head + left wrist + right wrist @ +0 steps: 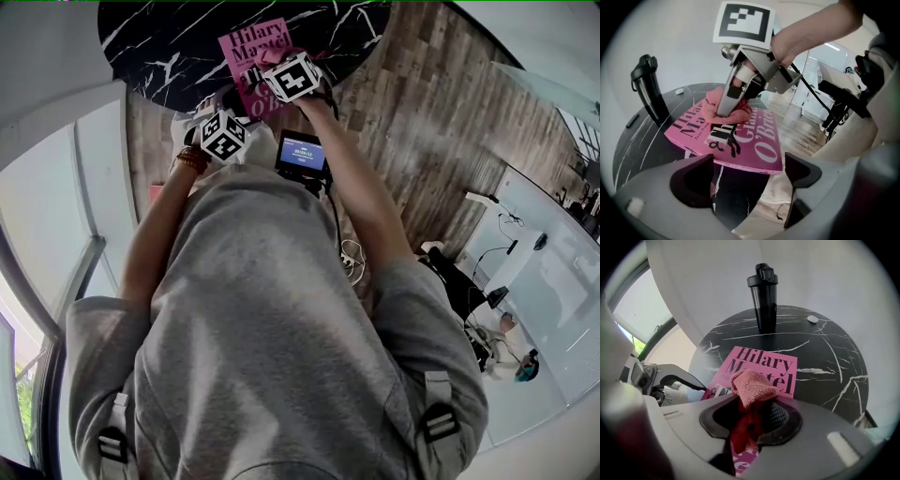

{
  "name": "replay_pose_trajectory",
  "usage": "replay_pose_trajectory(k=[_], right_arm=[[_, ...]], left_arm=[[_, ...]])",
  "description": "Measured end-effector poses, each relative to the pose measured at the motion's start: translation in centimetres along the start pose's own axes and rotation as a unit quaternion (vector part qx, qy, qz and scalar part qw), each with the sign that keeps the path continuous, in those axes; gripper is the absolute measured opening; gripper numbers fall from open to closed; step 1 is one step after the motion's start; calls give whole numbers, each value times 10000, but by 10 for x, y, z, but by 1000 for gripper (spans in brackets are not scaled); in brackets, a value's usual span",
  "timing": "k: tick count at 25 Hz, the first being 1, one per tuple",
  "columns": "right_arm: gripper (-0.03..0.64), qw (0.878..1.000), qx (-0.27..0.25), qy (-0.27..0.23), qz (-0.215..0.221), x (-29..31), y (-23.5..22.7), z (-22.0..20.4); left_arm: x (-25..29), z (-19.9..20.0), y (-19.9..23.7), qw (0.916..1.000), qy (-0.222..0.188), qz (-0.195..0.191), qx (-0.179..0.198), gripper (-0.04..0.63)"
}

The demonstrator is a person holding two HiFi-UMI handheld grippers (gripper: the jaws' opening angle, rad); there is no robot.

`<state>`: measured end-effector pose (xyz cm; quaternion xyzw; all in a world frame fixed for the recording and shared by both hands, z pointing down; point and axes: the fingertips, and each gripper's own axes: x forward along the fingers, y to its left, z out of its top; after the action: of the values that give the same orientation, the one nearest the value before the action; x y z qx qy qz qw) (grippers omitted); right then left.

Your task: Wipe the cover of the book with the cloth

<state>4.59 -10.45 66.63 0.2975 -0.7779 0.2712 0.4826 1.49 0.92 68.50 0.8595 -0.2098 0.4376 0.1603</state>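
Pink cloth (752,385) sits clamped in my right gripper (757,418), pressed onto the pink book (780,363) for wiping. The book lies at six o'clock on the marble table (829,348). My left gripper (750,176) hovers near, jaws apart, empty.

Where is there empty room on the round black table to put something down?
The biggest bare patch of the round black marble table lies right of the pink book, out to the rim. A narrower strip runs between the book and the tall black bottle. It is crowded on the book, where the right gripper holds the pink cloth.
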Motion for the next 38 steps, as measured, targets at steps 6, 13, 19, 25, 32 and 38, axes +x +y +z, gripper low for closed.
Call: replay_pose_trajectory(k=[6,13,19,25,32,38], right_arm=[[132,9997,236,-95,57,4,8,5],[132,9986,445,-199,214,8,18,12],[130,9979,485,-219,362,11,31,17],[130,9952,608,-224,739,19,52,24],[136,9624,1260,-310,2388,9,84,27],[139,9476,1679,-1707,2116,-53,27,36]], left_arm=[[0,0,0,10000,0,43,13,471],[0,0,1,10000,-12,54,9,471],[0,0,1,10000,-14,67,21,471],[0,-1,1,10000,-14,92,13,470],[0,-2,1,9998,-9,144,103,469],[1,-2,1,9996,-2,259,141,469]])
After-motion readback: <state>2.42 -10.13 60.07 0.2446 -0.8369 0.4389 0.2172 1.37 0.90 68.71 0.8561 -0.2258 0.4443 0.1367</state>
